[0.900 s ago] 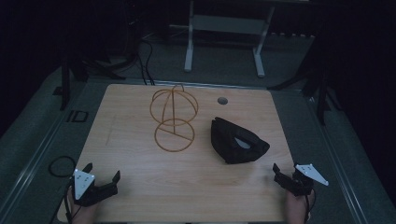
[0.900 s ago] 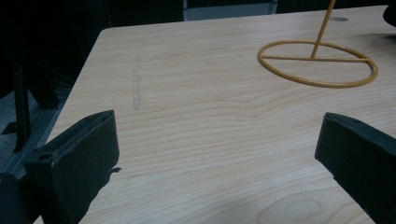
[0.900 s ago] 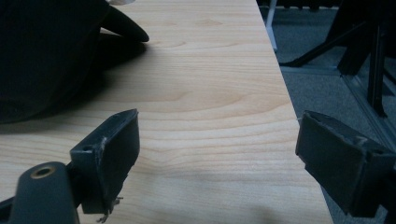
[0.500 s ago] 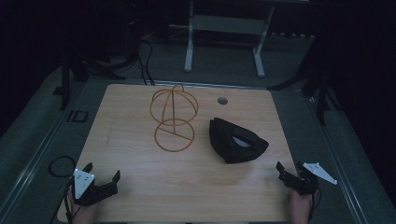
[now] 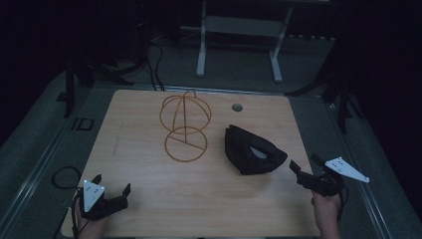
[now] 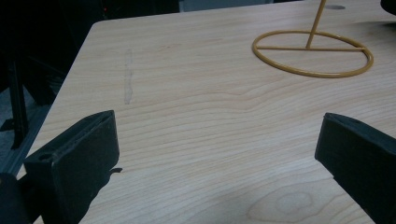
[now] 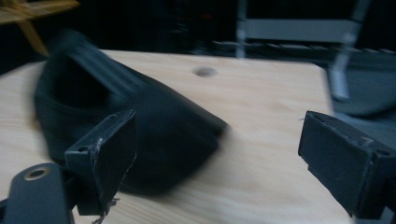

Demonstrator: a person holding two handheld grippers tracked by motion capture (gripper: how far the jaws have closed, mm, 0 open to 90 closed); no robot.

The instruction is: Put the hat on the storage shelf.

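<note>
A black cap (image 5: 253, 151) lies crumpled on the wooden table (image 5: 149, 129), right of centre. Left of it stands a gold wire stand (image 5: 185, 124) with a round ring base (image 6: 312, 52) and a wire globe on top. My right gripper (image 5: 304, 169) is open at the table's right edge, just right of the cap (image 7: 107, 116), which sits in front of its jaws. My left gripper (image 5: 110, 187) rests open at the near left corner, with bare wood between its jaws and the ring base farther ahead.
A small round hole (image 5: 237, 107) sits in the tabletop near the far edge. Behind the table stands a metal frame with white legs (image 5: 239, 45). Cables (image 5: 64, 175) lie on the grey floor at the left. Dark surroundings ring the table.
My right gripper has drifted right and slightly back toward the table's right edge, turning toward the cap. The left gripper, cap and stand have stayed put.
</note>
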